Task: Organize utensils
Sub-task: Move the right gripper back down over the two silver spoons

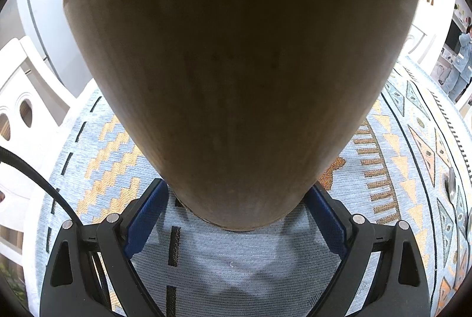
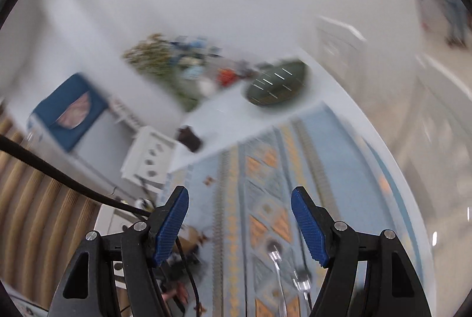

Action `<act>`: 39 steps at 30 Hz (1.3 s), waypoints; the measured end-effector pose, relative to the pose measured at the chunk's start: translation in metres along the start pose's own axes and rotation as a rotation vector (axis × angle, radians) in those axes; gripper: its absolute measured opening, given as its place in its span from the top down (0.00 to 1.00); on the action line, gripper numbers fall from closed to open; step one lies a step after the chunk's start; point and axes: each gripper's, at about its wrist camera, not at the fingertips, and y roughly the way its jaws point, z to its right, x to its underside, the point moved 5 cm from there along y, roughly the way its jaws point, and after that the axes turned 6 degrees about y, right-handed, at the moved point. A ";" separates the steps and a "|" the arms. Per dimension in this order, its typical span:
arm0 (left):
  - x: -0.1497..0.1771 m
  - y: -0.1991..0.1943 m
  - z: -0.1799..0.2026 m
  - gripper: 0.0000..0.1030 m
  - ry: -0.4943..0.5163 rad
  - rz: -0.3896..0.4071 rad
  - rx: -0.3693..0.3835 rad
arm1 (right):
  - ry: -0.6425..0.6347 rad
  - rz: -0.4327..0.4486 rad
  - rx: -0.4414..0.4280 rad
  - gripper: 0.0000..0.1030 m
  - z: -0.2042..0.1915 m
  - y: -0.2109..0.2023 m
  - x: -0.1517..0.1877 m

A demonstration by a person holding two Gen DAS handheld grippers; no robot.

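Note:
A large brown wooden utensil holder (image 1: 236, 66) fills the left wrist view and stands on the patterned blue and orange tablecloth (image 1: 118, 152). My left gripper (image 1: 236, 184) is shut on its narrow base, one blue pad against each side. A metal spoon (image 1: 451, 184) lies at that view's right edge. The right wrist view is blurred. In it my right gripper (image 2: 240, 193) is open above the tablecloth (image 2: 265, 163), with nothing between its fingers. Two metal utensils (image 2: 275, 253) lie on the cloth just below and between the fingers.
A white chair (image 1: 26, 98) stands at the table's left. A person (image 1: 463, 57) stands far off at the right. Past the cloth, a dark green bowl (image 2: 277, 85), a small dark object (image 2: 188, 137) and a flower arrangement (image 2: 165, 60) sit on the white tabletop.

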 end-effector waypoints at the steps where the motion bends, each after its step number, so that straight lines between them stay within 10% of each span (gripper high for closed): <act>1: 0.000 0.000 0.000 0.09 0.000 0.000 0.000 | 0.067 -0.025 0.006 0.32 0.014 0.005 0.010; 14: 0.000 -0.002 0.000 0.09 -0.025 0.018 0.037 | 0.286 -0.579 0.163 0.32 0.021 0.122 0.204; 39: 0.002 0.013 0.005 0.09 -0.025 0.008 0.041 | -0.025 -0.560 0.272 0.32 0.032 0.084 0.232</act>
